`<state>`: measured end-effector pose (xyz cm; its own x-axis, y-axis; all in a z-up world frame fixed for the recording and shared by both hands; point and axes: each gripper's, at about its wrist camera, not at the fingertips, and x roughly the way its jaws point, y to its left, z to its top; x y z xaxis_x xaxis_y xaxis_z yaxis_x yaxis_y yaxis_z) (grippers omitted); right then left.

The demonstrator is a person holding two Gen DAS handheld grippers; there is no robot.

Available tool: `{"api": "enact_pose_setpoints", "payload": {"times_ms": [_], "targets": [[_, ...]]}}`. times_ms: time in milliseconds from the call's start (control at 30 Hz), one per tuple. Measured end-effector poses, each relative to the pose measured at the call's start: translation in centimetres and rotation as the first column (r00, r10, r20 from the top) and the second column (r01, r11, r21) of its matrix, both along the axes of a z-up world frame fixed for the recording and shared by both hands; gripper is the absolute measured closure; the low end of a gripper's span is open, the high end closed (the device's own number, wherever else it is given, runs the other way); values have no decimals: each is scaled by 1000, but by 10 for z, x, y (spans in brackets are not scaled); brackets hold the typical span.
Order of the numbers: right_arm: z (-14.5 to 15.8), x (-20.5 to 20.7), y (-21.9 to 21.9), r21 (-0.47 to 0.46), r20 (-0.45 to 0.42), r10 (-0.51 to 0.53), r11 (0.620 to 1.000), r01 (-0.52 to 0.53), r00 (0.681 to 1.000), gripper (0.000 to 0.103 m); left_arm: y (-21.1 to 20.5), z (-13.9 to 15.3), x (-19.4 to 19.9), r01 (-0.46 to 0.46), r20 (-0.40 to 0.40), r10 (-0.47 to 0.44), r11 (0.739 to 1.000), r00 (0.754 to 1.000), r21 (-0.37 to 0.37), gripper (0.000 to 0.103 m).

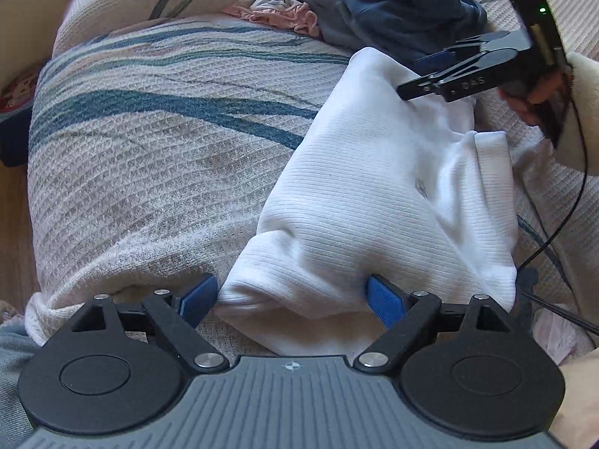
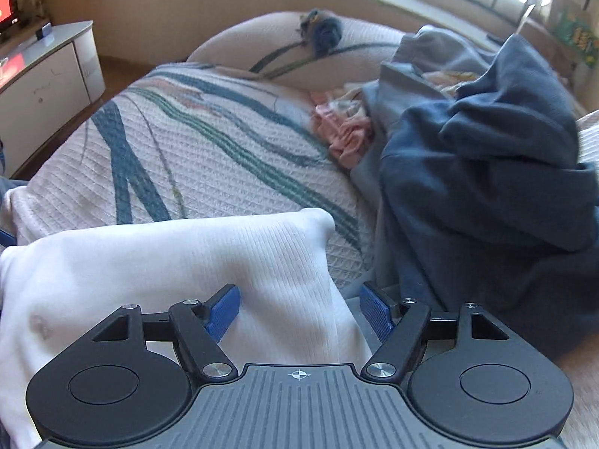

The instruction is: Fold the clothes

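A folded white ribbed garment (image 1: pixel 374 187) (image 2: pixel 168 262) lies on the patterned bedspread (image 1: pixel 149 149). In the left wrist view my left gripper (image 1: pixel 292 303) stands open, its blue pads wide apart on either side of the garment's near corner. At the far end of the garment, my right gripper (image 1: pixel 419 75) hovers just above the cloth, held by a hand in a pale sleeve. Its own view shows the right gripper (image 2: pixel 299 314) open, with the garment's right edge lying loosely between the pads. Neither gripper pinches the cloth.
A heap of dark blue clothing (image 1: pixel 404 7) (image 2: pixel 486 187) sits beyond and right of the white garment, with a crumpled pink piece (image 1: pixel 284 15) (image 2: pixel 348 138) beside it. A black cable (image 1: pixel 561 224) trails at the right. A white cabinet (image 2: pixel 45 75) stands off the bed's left.
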<state>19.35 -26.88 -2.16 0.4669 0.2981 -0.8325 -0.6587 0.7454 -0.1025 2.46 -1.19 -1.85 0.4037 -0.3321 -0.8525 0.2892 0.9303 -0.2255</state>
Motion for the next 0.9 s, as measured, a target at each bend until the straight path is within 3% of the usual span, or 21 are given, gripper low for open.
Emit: {"api": "enact_pose_setpoints", "payload": {"times_ms": [267,333,367,400,433,533,700,733,833,900], "targets": [[-38,25,2,53,-143,-43,997,51,989,25,-3,1,-3,2,26,-2,1000,1000,3,23],[-39,20,-1,70,-140,-76,994,86,987,27,-5,4,-5,11,44,-11,1000,999,2,38],[-38,16,-3,78,-134,-91,992,102,987,29,-6,7,-7,20,53,-19,1000,998,-2,43],[-37,10,-4,89,-127,-104,989,116,986,38,-7,9,-9,32,60,-31,999,998,-17,56],[-34,7,-4,99,-125,-115,987,128,985,51,-7,11,-11,37,67,-36,999,997,-25,60],[-25,-9,-3,94,-104,-147,983,157,984,78,1,13,-11,17,62,-13,998,998,-66,72],[0,-34,-4,84,-51,-251,963,254,967,84,24,24,-4,-32,49,41,985,998,-170,81],[7,-39,-6,97,-43,-273,956,276,961,84,32,29,-2,-57,54,68,981,996,-185,90],[31,-47,-12,209,-47,-316,925,319,948,85,56,49,10,-104,109,127,975,986,-197,99],[45,-46,-11,270,-46,-333,904,332,942,85,73,67,20,-130,166,161,975,973,-183,99]]}}
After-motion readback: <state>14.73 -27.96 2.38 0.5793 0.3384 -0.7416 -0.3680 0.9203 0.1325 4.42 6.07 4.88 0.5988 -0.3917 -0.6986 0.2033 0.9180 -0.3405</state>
